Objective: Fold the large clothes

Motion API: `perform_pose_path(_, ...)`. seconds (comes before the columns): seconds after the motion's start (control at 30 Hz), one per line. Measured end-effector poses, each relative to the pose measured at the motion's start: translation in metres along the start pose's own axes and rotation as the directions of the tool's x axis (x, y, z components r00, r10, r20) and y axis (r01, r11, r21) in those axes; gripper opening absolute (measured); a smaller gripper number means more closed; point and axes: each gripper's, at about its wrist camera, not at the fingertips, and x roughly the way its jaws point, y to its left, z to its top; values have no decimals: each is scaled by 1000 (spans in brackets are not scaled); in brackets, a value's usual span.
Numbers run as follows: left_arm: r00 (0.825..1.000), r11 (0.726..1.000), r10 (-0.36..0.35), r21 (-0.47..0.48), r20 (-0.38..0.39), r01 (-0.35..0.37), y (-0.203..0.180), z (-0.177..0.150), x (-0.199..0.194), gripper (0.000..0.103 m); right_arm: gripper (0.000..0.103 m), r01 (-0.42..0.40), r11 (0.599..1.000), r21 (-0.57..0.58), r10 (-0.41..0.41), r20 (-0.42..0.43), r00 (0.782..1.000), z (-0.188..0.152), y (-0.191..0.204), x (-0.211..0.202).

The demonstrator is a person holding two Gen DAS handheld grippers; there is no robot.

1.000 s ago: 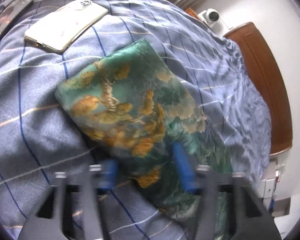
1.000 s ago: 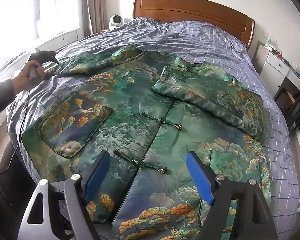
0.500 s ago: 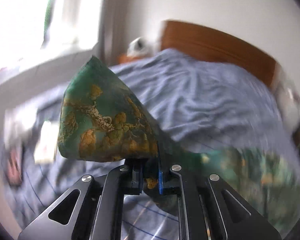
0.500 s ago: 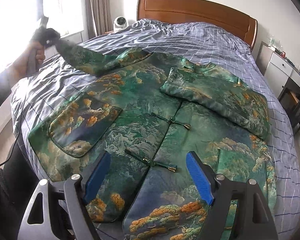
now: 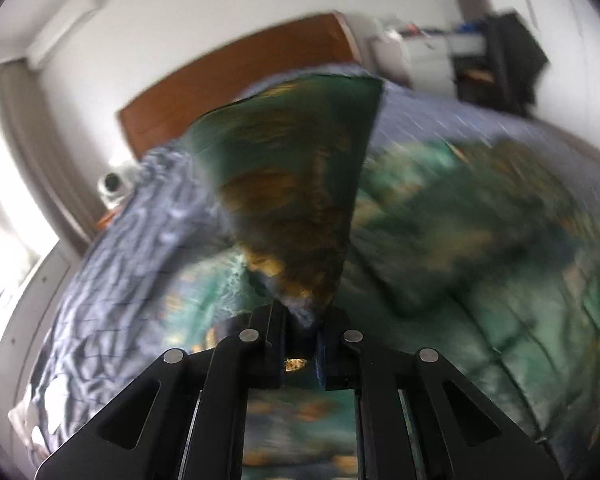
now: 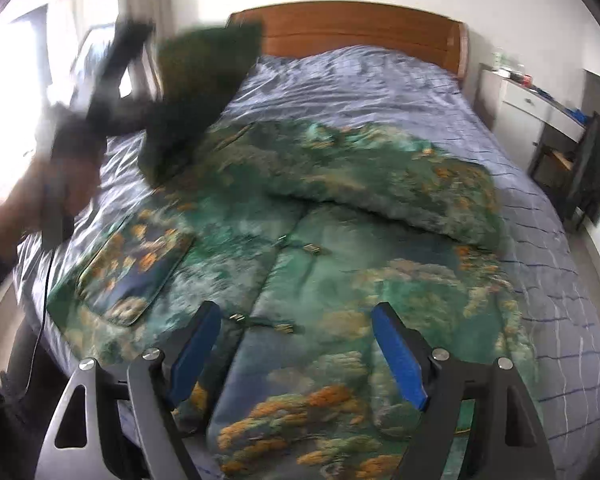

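Observation:
A large green jacket with orange and gold print lies spread front-up on the bed, its right sleeve folded across the chest. My left gripper is shut on the cuff of the left sleeve and holds it up in the air above the jacket; the lifted sleeve also shows in the right wrist view, at the upper left. My right gripper is open and empty, hovering above the jacket's lower hem.
The bed has a blue checked cover and a wooden headboard. A white nightstand and a dark chair stand at the right. A window and a small white fan are at the left.
My left gripper closed on the left sleeve's cuff, lifted it off the bed and swung it up and inward over the jacket. My right gripper stayed open above the hem.

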Motion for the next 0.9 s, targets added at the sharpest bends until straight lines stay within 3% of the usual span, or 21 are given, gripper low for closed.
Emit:
perform_pose_path(0.1,998,997,-25,66,-64,29,-35,-18,17,13,80,18,997,68,-19,18,1000,3,-21,-3)
perform_pose_path(0.2,991,993,-38,104,-127,51,-48,-34,30,27,80,25,994,107,-26,11,1000,5,-39,0)
perform_pose_path(0.27,988,991,-53,113,-142,70,-49,-44,27,40,80,25,994,109,-26,5,1000,11,-45,5)
perform_pose_path(0.33,987,990,-91,97,-131,104,-40,-55,13,61,80,2,994,110,-3,6,1000,21,-51,12)
perform_pose_path(0.37,987,990,-96,90,-125,108,-39,-58,7,64,80,-17,993,114,16,8,1000,28,-54,17)
perform_pose_path(0.5,986,995,-100,16,-136,103,-21,-71,-15,66,80,-180,958,223,187,-9,982,65,-67,57)
perform_pose_path(0.6,983,989,-112,-114,-148,95,3,-83,-28,66,80,-308,877,368,345,-37,938,84,-76,106)
perform_pose_path(0.63,981,982,-117,-165,-153,91,12,-88,-32,66,80,-331,851,407,382,-50,923,88,-75,125)
perform_pose_path(0.7,979,965,-131,-245,-159,90,25,-98,-36,66,80,-319,836,447,385,-63,921,93,-69,151)
perform_pose_path(0.83,973,942,-155,-323,-170,93,37,-114,-31,66,80,-343,787,512,448,-92,889,92,-49,196)
perform_pose_path(0.87,972,940,-155,-329,-177,90,37,-118,-29,66,77,-336,790,512,445,-103,890,92,-43,203)
perform_pose_path(0.9,971,939,-154,-332,-183,86,36,-119,-25,66,51,-324,805,497,430,-115,895,93,-36,206)
